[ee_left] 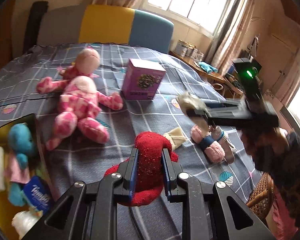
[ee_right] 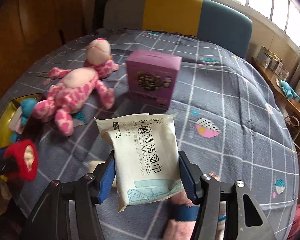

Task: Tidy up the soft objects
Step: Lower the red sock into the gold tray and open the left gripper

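My left gripper [ee_left: 150, 160] is shut on a red fuzzy sock [ee_left: 150, 154] above the bed; it also shows at the left of the right wrist view [ee_right: 24, 160]. My right gripper [ee_right: 147, 166] is shut on a white pack of cleaning wipes [ee_right: 144, 156], held over the bed; in the left wrist view it shows blurred at the right [ee_left: 192, 104]. A pink plush toy [ee_left: 80, 100] lies on the bed. Pink socks [ee_left: 212, 144] and a beige sock [ee_left: 176, 138] lie near the front.
A purple box [ee_left: 143, 80] stands mid-bed on the grey checked bedspread [ee_left: 170, 60]. A yellow bin [ee_left: 2, 132] at the left edge holds a blue plush [ee_left: 20, 140] and a tissue pack [ee_left: 37, 194]. A wicker chair [ee_left: 262, 196] is at the right.
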The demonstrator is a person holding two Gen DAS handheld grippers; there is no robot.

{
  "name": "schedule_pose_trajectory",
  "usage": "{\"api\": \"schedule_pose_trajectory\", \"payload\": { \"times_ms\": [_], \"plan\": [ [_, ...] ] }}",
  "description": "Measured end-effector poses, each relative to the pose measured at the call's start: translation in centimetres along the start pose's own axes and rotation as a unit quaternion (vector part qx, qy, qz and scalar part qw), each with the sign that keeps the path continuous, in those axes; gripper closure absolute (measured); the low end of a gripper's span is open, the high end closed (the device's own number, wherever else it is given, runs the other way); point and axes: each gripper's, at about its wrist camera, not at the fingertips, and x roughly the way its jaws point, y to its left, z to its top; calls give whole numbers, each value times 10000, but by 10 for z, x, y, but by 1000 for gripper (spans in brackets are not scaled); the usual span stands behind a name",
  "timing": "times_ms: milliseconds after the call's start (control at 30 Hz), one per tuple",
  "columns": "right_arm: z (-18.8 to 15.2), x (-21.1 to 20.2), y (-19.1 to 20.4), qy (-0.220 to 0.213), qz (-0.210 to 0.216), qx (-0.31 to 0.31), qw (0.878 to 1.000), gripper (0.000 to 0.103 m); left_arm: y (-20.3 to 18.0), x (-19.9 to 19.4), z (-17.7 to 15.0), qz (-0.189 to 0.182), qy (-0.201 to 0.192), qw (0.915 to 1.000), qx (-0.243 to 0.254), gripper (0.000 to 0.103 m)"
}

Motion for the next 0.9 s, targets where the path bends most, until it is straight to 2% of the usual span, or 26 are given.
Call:
{"api": "schedule_pose_trajectory", "payload": {
  "times_ms": [133, 300, 433, 600, 700, 800, 900],
  "plan": [
    [-36, -3, 52, 132, 333, -346, 9988, 44, 25, -32, -3, 301, -245, 9991, -193, 81],
    [-75, 5, 99, 350, 364, -785, 9956, 44, 84, -80, -15, 982, -524, 9915, -677, 81],
    [-92, 19, 113, 522, 203, -856, 9947, 44, 150, -114, -35, 1684, -561, 9751, -1331, 81],
    [-100, 28, 118, 625, 94, -771, 9950, 44, 234, -138, -59, 2681, -411, 9405, -2047, 81],
    [-104, 31, 121, 659, -3, -761, 9949, 44, 275, -141, -68, 2910, -323, 9257, -2395, 80],
    [-105, 32, 122, 662, -74, -731, 9951, 44, 297, -132, -71, 2985, -212, 9205, -2512, 80],
    [-106, 35, 123, 682, -146, -696, 9951, 44, 310, -120, -70, 2999, -160, 9208, -2488, 78]
  ]
}}
